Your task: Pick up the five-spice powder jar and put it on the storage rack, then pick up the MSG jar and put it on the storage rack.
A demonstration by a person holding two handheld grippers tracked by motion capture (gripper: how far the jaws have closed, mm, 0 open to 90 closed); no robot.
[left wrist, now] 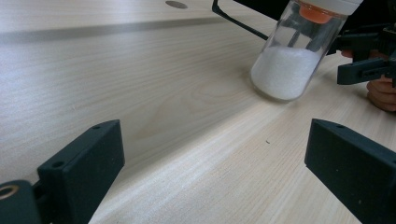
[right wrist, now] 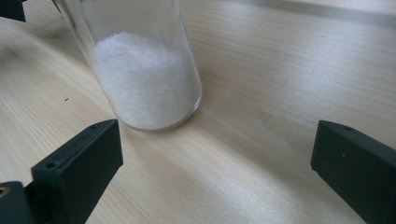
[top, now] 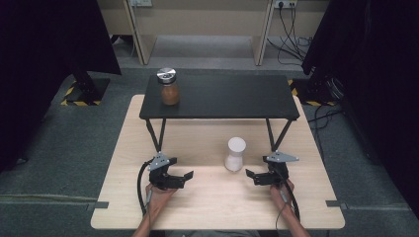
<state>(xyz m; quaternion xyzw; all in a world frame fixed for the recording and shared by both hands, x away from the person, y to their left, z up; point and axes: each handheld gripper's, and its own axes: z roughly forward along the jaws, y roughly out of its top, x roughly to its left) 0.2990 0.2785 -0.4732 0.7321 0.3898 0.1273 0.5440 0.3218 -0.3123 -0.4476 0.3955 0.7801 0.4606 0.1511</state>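
Note:
A clear glass jar (top: 235, 154) with a white lid, half full of white powder, stands on the light wooden table (top: 207, 207) between my two grippers. My left gripper (top: 186, 177) rests open to the jar's left, jaws pointing right, nothing between them. My right gripper (top: 249, 175) sits open just right of the jar, jaws pointing left. In the left gripper view the jar (left wrist: 292, 56) stands ahead at upper right, with the other gripper (left wrist: 364, 65) behind it. The right gripper view has the jar (right wrist: 140, 70) close, ahead of the left jaw. A second jar (top: 169, 87) with brown contents and a metal lid stands on the black shelf (top: 232, 98).
The black shelf stands on thin legs (top: 157, 136) over the table's far half. Grey carpet surrounds the table, with dark curtains at both sides and cables (top: 291, 34) at the back right.

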